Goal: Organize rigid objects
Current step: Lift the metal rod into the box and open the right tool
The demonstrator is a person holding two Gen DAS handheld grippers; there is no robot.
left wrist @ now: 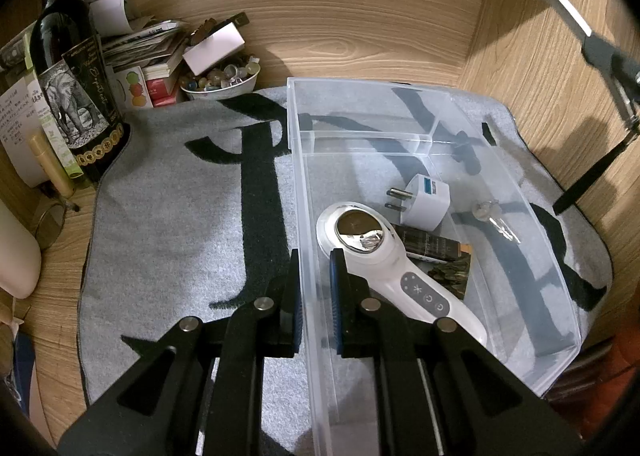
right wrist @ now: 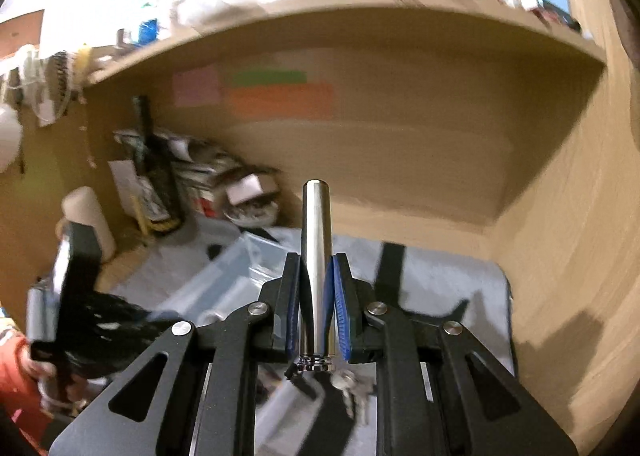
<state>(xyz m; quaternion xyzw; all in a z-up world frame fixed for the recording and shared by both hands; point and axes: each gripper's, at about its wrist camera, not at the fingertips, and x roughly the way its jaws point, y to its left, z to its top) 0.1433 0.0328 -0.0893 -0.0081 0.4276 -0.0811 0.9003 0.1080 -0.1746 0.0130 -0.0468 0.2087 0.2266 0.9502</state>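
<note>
The left gripper point(left wrist: 314, 296) straddles the near-left wall of the clear plastic organizer bin point(left wrist: 532, 216), its pads close on either side of that wall, though contact cannot be confirmed. Only the left wrist view shows the bin's contents: a white handheld massager point(left wrist: 400, 268), a white plug adapter point(left wrist: 426, 200) at 1 o'clock from it, a dark box point(left wrist: 434, 248) and keys point(left wrist: 490, 214). The blurred right wrist view alone shows the right gripper point(right wrist: 317, 296) clamped on a steel cylinder point(right wrist: 316, 248) pointing to 12 o'clock, above the gray mat point(right wrist: 448, 276).
</note>
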